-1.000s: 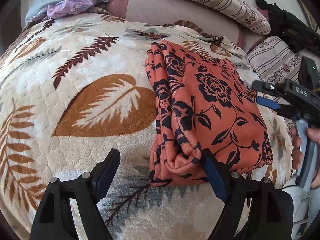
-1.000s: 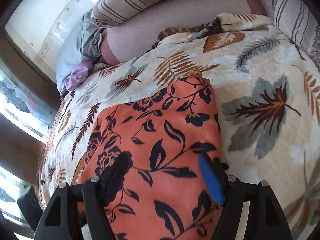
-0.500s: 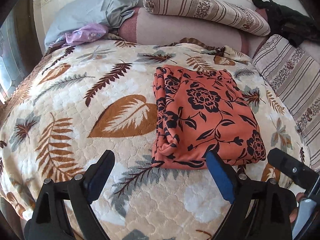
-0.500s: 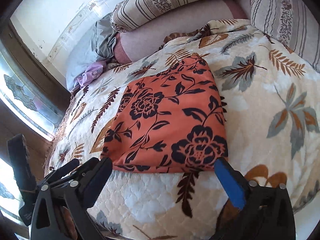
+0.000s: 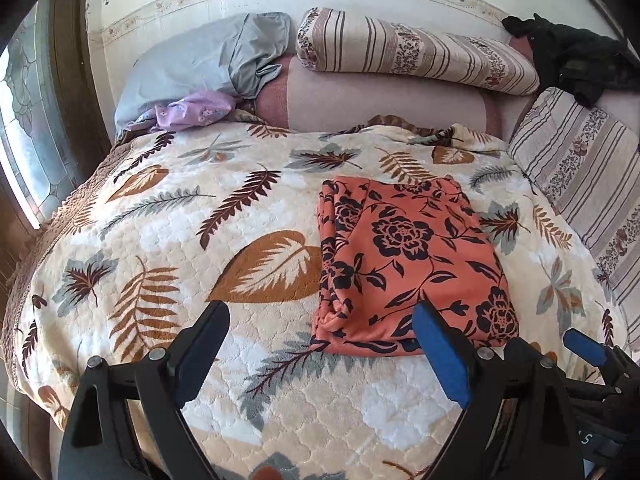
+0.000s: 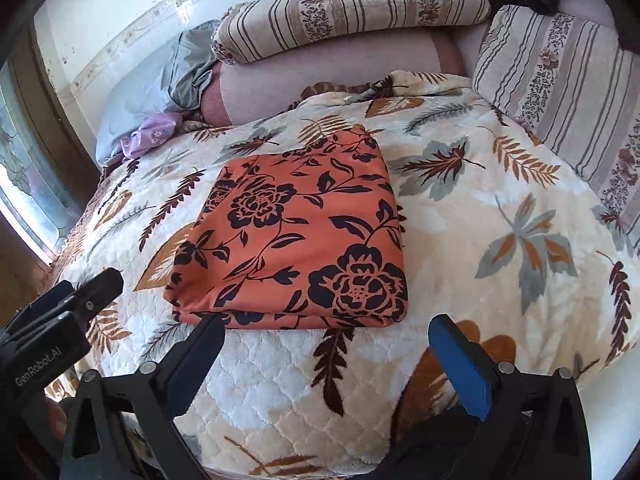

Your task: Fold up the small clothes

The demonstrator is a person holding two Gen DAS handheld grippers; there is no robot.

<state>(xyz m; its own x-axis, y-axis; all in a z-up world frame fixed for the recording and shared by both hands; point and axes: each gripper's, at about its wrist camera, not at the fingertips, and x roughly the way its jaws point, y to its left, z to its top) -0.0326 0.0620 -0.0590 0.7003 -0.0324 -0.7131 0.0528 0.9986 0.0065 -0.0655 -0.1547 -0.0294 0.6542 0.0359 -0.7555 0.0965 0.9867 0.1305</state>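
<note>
The orange floral garment (image 5: 408, 264) lies folded into a flat, roughly rectangular packet on the leaf-print blanket (image 5: 168, 240), right of the blanket's centre in the left wrist view. Its long axis runs from the near edge of the bed toward the striped pillows (image 5: 412, 50) at the head; the short near edge faces both grippers. In the left wrist view, the bunched layered edges run along the packet's left long side and the smooth fold along the right. The top face is flat, with no loose corner standing up. The left gripper (image 5: 320, 350) hangs above the blanket short of the packet's near left corner, jaws spread wide, nothing between them; its right finger overlaps the near edge in view, and contact cannot be told. The right gripper (image 6: 332, 360) is likewise released, jaws fully spread, short of the near edge, empty. A grey cloth (image 5: 208, 60) and a lilac cloth (image 5: 192, 110) lie at the far left corner, well apart from the packet.
</note>
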